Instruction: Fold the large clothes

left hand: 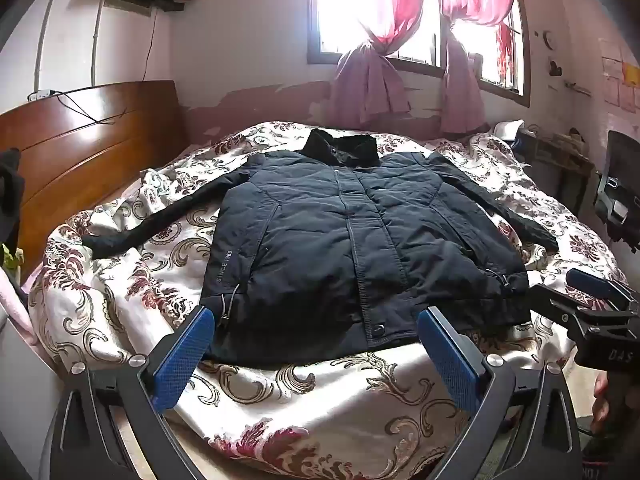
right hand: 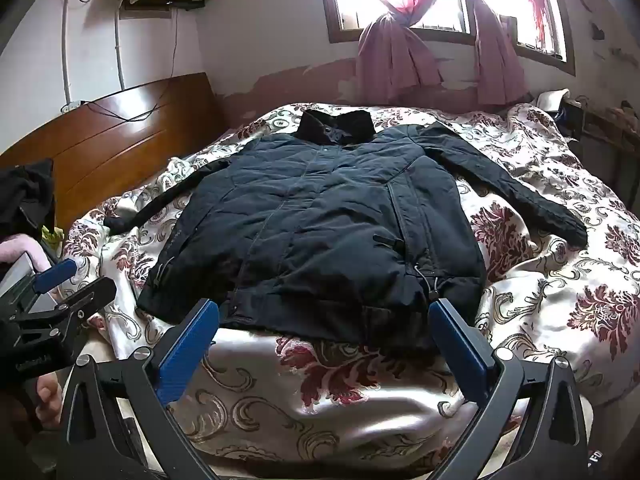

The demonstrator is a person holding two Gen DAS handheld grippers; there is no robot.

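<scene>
A dark navy padded jacket (left hand: pixel 340 240) lies flat and front up on the bed, collar toward the window, both sleeves spread out to the sides. It also shows in the right wrist view (right hand: pixel 320 236). My left gripper (left hand: pixel 316 320) is open and empty, its blue pads just short of the jacket's hem. My right gripper (right hand: pixel 326 312) is open and empty, also at the hem, toward the jacket's right side. The right gripper's body shows at the right edge of the left wrist view (left hand: pixel 596 312), and the left gripper at the left edge of the right wrist view (right hand: pixel 60 300).
The bed is covered by a cream floral quilt (left hand: pixel 304 404). A wooden headboard (left hand: pixel 80 148) stands at the left. A window with pink curtains (left hand: pixel 380 20) is behind the bed. A dark chair (left hand: pixel 620 200) and cluttered furniture stand at the right.
</scene>
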